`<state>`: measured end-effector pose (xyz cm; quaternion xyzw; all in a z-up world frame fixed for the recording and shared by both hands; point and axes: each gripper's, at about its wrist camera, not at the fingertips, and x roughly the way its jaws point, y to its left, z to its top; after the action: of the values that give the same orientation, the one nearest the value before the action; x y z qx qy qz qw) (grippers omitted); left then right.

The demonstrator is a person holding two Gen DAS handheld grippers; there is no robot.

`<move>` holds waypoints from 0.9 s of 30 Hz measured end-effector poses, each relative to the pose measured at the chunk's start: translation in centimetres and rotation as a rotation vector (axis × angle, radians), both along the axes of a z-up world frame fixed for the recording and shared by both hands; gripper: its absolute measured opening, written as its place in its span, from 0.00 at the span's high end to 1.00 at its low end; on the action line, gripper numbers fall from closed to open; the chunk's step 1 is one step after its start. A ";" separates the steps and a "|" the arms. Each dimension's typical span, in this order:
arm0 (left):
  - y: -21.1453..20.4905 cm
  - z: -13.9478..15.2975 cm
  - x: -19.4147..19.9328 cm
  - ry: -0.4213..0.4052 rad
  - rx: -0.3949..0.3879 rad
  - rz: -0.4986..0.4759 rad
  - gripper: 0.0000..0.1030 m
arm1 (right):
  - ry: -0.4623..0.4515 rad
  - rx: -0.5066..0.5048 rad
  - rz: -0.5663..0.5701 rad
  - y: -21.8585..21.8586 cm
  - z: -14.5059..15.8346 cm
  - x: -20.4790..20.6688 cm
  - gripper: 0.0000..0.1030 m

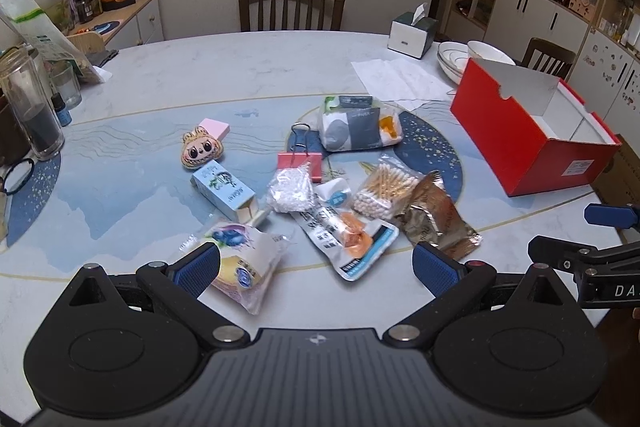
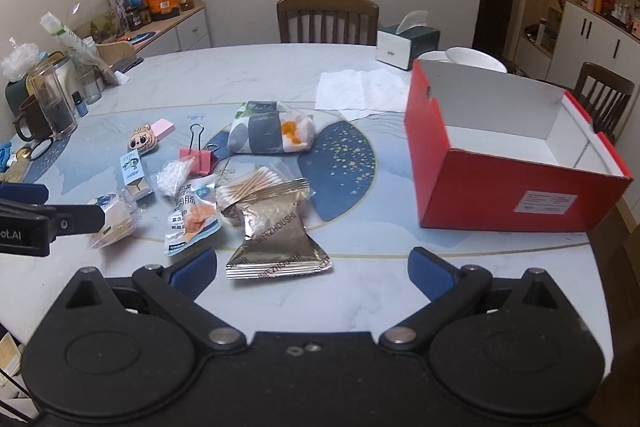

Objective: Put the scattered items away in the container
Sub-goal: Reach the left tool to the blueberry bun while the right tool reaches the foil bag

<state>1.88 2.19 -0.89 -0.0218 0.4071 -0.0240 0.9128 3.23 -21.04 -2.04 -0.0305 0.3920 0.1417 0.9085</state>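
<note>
Scattered items lie mid-table: a tissue pack (image 1: 360, 125), a red binder clip (image 1: 300, 163), a cotton swab bag (image 1: 386, 189), a silver snack packet (image 2: 274, 235), a white-orange snack pouch (image 1: 346, 233), a blue carton (image 1: 224, 189), a bead bag (image 1: 290, 189), a tiger charm (image 1: 200, 149) and a blueberry bread pack (image 1: 244, 261). The red box (image 2: 496, 187) stands open and empty at the right. My left gripper (image 1: 316, 269) is open over the bread pack and pouch. My right gripper (image 2: 312, 273) is open just before the silver packet.
A tissue box (image 2: 404, 47), stacked bowls (image 1: 472, 57) and paper napkins (image 2: 360, 89) sit at the far right. Glass jars (image 1: 30, 107), a small blue bottle and bags crowd the left edge. Chairs (image 1: 292, 5) stand behind and to the right of the table.
</note>
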 end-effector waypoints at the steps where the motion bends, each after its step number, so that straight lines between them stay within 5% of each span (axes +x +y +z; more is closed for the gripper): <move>1: 0.2 -0.2 0.2 0.002 0.004 0.000 0.00 | 0.003 -0.002 0.005 0.2 -0.2 0.3 0.01; 27: 4.9 -7.1 6.9 0.096 0.112 -0.164 0.00 | 0.129 -0.011 0.086 4.4 -6.0 8.8 0.06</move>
<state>8.77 7.08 -8.00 0.0615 0.4514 -0.0749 0.8870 12.06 -16.63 -8.06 -0.0432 0.4490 0.1799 0.8742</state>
